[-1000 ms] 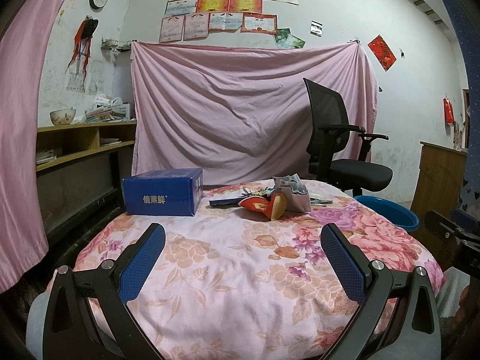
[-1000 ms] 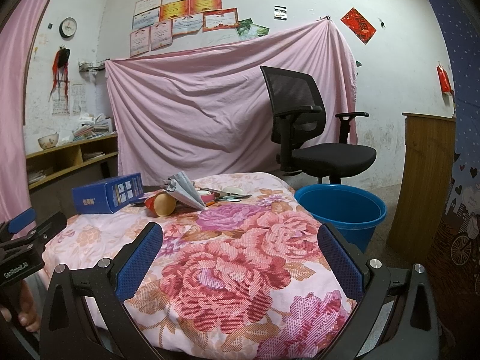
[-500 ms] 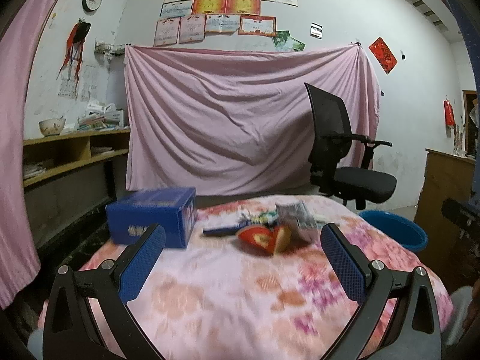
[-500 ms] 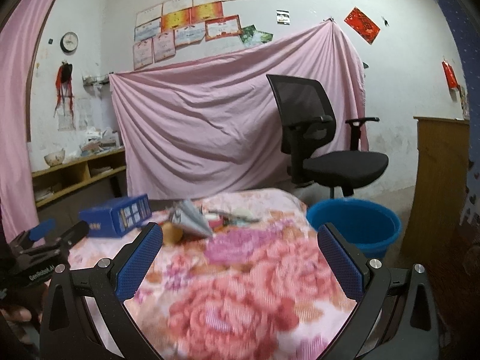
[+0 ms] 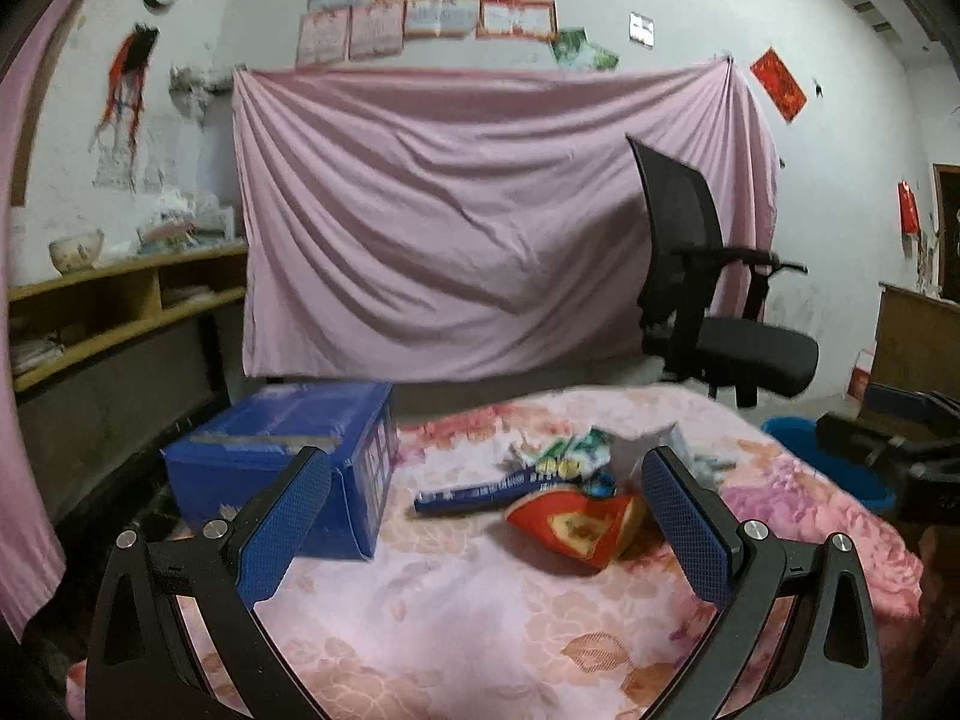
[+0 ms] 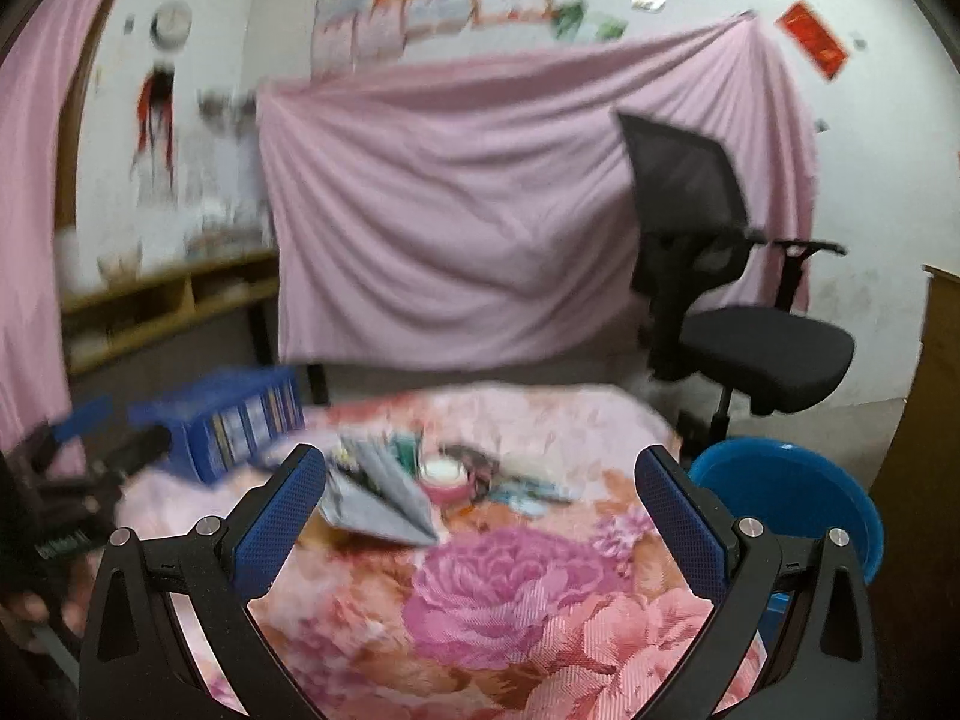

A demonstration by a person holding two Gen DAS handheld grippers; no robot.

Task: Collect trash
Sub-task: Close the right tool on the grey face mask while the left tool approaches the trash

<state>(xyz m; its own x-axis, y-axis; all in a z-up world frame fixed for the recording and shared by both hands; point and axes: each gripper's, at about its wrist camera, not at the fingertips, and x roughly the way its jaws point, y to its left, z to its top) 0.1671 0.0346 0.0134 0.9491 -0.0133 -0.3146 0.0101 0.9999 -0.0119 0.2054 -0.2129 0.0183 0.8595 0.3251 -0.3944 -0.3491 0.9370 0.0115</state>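
A pile of trash lies mid-table on the floral cloth (image 5: 456, 612): a red and yellow wrapper (image 5: 573, 525), a flat dark blue packet (image 5: 480, 491), green-white wrappers (image 5: 564, 450) and a grey foil bag (image 6: 375, 495), with a small pink-rimmed tub (image 6: 443, 474) beside it. My left gripper (image 5: 480, 516) is open and empty, just short of the red wrapper. My right gripper (image 6: 480, 516) is open and empty, in front of the foil bag. A blue basin (image 6: 792, 501) sits past the table's right edge.
A blue cardboard box (image 5: 282, 462) stands on the table's left side. A black office chair (image 5: 714, 306) stands behind the table, right of a hanging pink sheet (image 5: 480, 222). Wooden shelves (image 5: 114, 318) run along the left wall. A wooden cabinet (image 6: 936, 420) is at far right.
Both grippers have moved forward over the table toward the trash pile, which now looks nearer and larger. Both stay open and empty. The views are blurred by motion.
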